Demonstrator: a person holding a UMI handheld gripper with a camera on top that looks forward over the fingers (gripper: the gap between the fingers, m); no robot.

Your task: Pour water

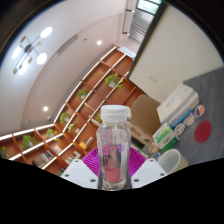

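Currently bottle (114,145) upright between jaws, white cap on top, pink/magenta pads visible behind and beside lower body. Jaws appear closed on bottle, both pads against its sides; contact points partly hidden. Bottle clear plastic, label band at mid-body; water level not readable. View tilted: ceiling lights and wall shelving with plants behind bottle, so bottle likely lifted off surface. White cup-like container (170,160) just right of bottle; contents unseen. Judgement: cap looks on, so check before pouring; keep grip firm, tilt slowly over receiving container.
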